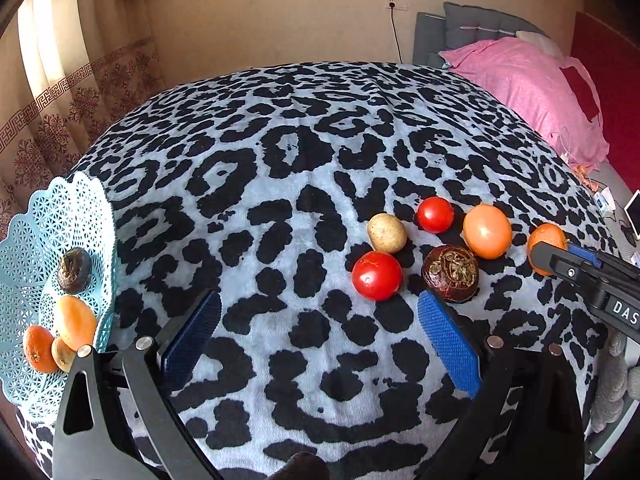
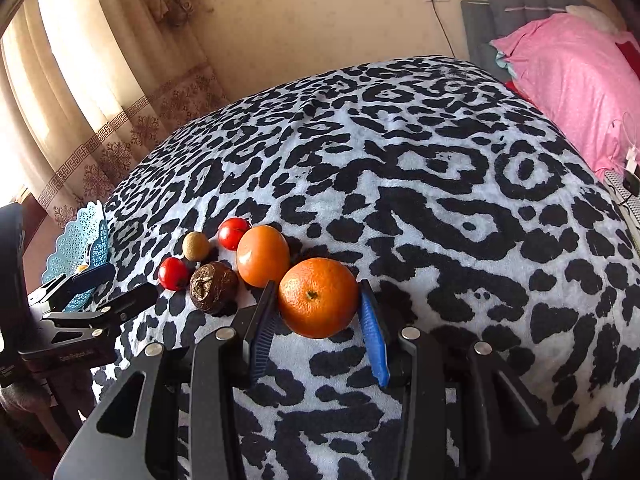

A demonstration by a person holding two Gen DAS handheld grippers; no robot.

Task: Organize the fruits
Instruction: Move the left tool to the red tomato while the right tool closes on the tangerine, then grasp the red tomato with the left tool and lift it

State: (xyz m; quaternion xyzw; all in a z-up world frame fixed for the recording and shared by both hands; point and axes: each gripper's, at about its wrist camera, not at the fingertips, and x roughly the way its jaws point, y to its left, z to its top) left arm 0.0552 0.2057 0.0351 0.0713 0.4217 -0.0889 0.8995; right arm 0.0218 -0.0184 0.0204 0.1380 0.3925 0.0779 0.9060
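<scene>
Right wrist view: right gripper [image 2: 320,316] jaws part-open astride orange [image 2: 318,298], contact unclear; left gripper [image 1: 320,316] wide open, empty.

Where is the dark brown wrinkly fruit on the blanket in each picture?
Left wrist view: the dark brown fruit lies right of centre, just past the left gripper's right-hand blue pad, beside the nearer red tomato.
Right wrist view: it sits left of centre, left of the orange between the right gripper's fingers.
Shared landmark: the blue lattice basket, at the left edge.
</scene>
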